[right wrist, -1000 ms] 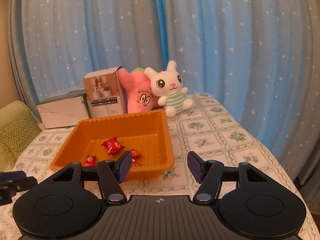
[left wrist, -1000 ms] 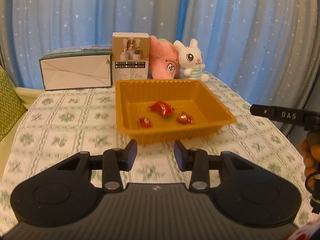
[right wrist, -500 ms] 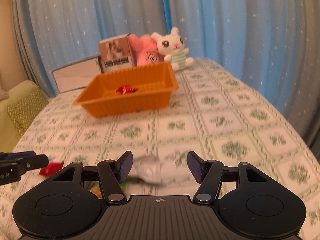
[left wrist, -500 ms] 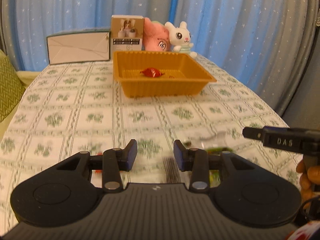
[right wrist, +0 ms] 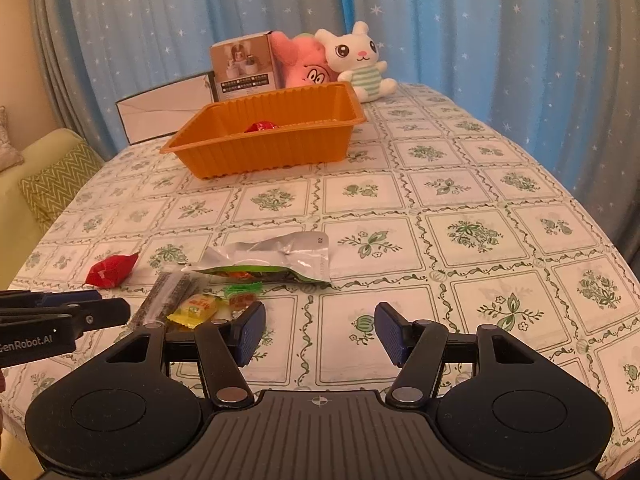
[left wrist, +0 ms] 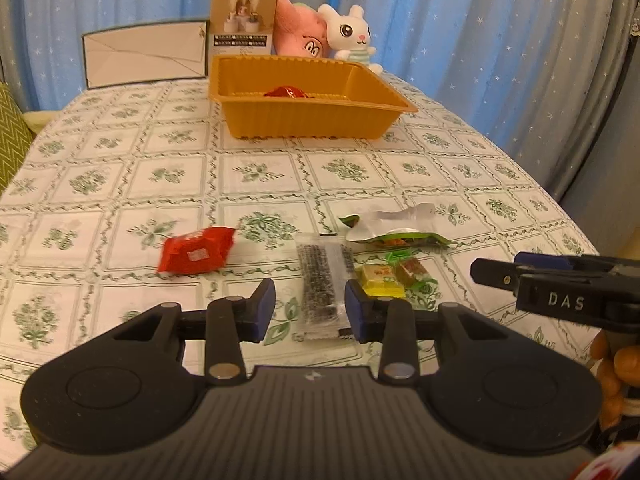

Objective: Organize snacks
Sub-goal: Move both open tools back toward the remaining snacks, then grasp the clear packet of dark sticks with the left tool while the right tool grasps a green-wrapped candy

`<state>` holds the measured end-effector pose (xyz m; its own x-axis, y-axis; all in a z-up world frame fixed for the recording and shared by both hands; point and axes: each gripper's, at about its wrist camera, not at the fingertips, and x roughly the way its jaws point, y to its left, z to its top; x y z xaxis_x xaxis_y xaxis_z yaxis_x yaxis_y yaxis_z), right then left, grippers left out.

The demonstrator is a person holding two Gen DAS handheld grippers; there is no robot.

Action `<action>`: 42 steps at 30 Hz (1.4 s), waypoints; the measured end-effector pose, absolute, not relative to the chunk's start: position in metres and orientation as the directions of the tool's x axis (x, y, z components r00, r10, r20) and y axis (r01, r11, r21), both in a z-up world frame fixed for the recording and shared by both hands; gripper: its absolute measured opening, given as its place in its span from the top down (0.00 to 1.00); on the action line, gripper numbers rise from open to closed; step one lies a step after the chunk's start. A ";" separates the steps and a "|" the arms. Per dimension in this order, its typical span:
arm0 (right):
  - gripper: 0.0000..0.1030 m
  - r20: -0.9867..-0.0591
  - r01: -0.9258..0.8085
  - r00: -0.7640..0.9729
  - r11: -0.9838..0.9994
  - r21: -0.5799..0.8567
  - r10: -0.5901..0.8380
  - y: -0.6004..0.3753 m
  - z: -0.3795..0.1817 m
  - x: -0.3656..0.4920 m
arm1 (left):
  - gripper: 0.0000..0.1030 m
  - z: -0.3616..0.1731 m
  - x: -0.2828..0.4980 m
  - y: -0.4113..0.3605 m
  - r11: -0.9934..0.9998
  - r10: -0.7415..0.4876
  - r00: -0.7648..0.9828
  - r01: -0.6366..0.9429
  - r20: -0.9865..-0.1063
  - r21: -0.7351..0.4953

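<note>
We cannot see much inside the orange tray: its near wall hides the floor, and only the top of a red wrapped sweet shows above it. The tray stands far back on the surface, in front of a photo-printed box, a pink plush and a white rabbit plush; a long white box lies to their left.

The loose snacks lie near us. Our left tongs have just been closing but are still parted, with a clear packet of dark seaweed-like strips lying between them, its lower end behind the tips; we cannot tell whether the pads touch it. Beside it lie a yellow candy, a brown candy in green wrap, partly hidden by the right fingertip, a silver-and-green pouch and, well to the left, a red packet.

Our right tongs stand wide over bare cloth, holding nothing. In the left view they are cut off by the frame edge, fingers showing below.
</note>
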<state>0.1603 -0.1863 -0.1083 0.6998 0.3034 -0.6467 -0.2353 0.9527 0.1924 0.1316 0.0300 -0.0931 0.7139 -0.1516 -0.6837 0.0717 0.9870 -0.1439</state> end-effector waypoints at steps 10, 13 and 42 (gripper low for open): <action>0.40 -0.668 -0.218 0.680 0.954 0.208 0.301 -0.186 -0.118 0.169 | 0.67 -0.108 0.159 0.021 0.982 -0.176 0.686 0.075 -0.706 -0.172; 0.40 -0.676 -0.211 0.673 0.954 0.213 0.300 -0.186 -0.121 0.172 | 0.66 -0.112 0.166 0.018 0.983 -0.176 0.676 0.082 -0.716 -0.165; 0.64 -0.671 -0.382 0.632 0.909 0.164 0.387 -0.134 -0.131 0.192 | 0.65 -0.115 0.138 0.030 0.996 -0.088 0.660 0.062 -0.746 -0.062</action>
<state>0.1920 -0.1339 -0.1313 0.6324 0.3868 -0.6712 -0.3821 0.9094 0.1640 0.1385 0.0297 -0.1154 0.6601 -0.0877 -0.7461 0.0621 0.9961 -0.0622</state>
